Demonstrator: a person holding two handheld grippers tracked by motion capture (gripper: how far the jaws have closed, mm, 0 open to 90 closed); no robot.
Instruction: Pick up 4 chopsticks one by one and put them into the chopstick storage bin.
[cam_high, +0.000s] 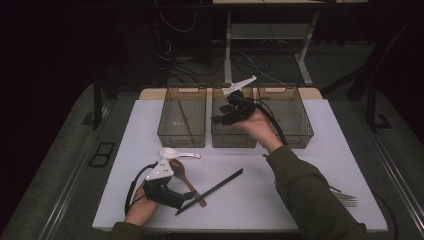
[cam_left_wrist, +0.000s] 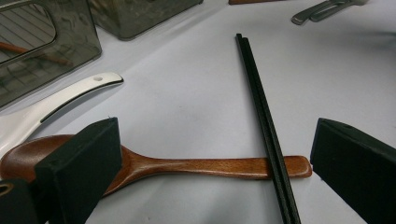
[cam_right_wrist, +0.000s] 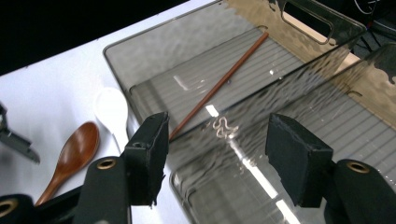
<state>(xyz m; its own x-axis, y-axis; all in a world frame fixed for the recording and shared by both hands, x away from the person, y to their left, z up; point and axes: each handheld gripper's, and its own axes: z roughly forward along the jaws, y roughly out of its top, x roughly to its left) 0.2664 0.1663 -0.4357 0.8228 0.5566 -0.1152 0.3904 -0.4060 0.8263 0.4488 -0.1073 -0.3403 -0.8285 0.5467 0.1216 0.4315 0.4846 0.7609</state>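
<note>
Sorting cutlery into bins: left gripper lined up on the wooden spoon, right gripper empty over the bins.

The wooden spoon (cam_left_wrist: 187, 165) lies on the white counter (cam_high: 300, 165) between the left gripper's (cam_high: 189, 197) wide-apart jaws, a pair of black chopsticks (cam_left_wrist: 266, 121) crossing its handle and a white ceramic spoon (cam_left_wrist: 60, 105) just beyond. The right gripper (cam_right_wrist: 217, 156), jaws apart and holding nothing, hangs above the middle bin (cam_high: 233, 139); a brown chopstick (cam_right_wrist: 219, 86) lies in the left bin (cam_high: 181, 135). Next, likely: close on the handle without catching the chopsticks.
</note>
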